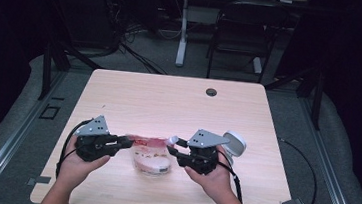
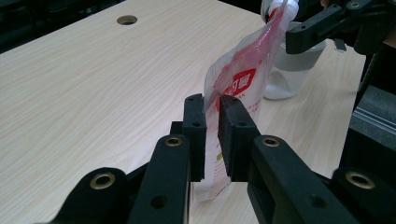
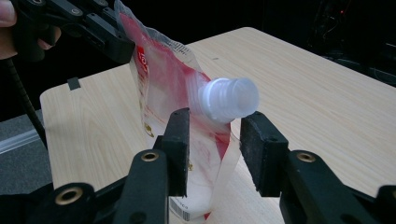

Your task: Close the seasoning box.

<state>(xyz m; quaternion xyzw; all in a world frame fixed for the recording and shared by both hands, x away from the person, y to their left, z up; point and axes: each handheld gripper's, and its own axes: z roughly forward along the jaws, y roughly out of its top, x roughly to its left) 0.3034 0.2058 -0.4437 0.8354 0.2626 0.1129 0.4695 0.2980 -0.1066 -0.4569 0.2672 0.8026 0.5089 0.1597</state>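
We are looking at what reads as a lab or recording workspace rather than a home. A plain light-wood desk with a cable hole is standing on grey carpet, and dark curtaining is closing in the left and right sides. Black stand legs are bracing at the far corners of the desk, and loose cables are trailing over the floor beyond it. Farther back, an empty black chair is sitting beside the white leg of another desk, pointing to a shared technical room.
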